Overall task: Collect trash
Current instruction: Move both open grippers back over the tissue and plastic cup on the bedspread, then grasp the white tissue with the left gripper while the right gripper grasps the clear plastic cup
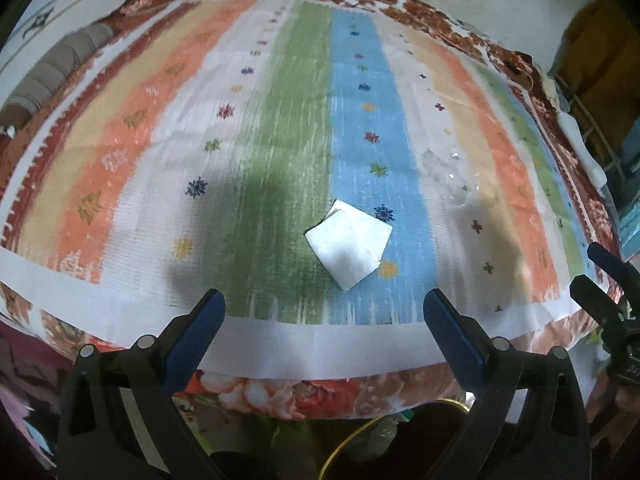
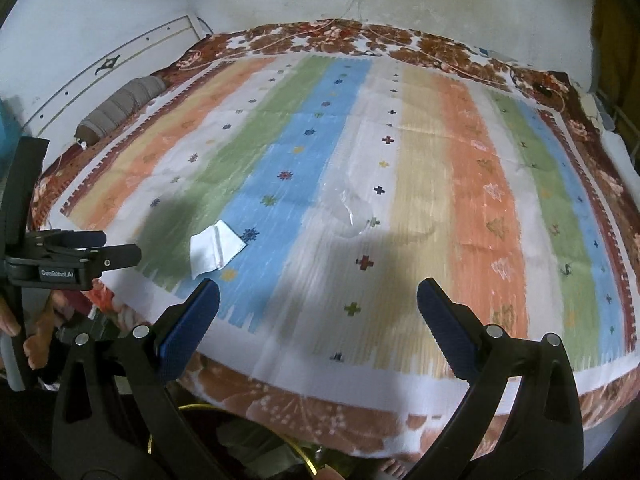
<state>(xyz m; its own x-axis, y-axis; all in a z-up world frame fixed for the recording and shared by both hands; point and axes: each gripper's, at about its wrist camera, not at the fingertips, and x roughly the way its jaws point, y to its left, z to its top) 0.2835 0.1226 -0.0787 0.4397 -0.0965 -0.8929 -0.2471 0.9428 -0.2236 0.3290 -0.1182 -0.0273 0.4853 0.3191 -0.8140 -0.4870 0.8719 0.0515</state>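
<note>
On the bed, a striped cloth [image 1: 280,120] is spread, and the task looks barely begun: both pieces of trash lie free on it. The left tool [image 1: 324,312] has its jaws wide apart and empty, with the white folded paper [image 1: 350,246] just ahead of them, on the green and blue stripes. More to the right lies a clear plastic wrapper [image 2: 352,210], near the right tool [image 2: 318,300], also spread and holding nothing. Only the right view shows fingers [image 2: 38,344] gripping the left handle.
</note>
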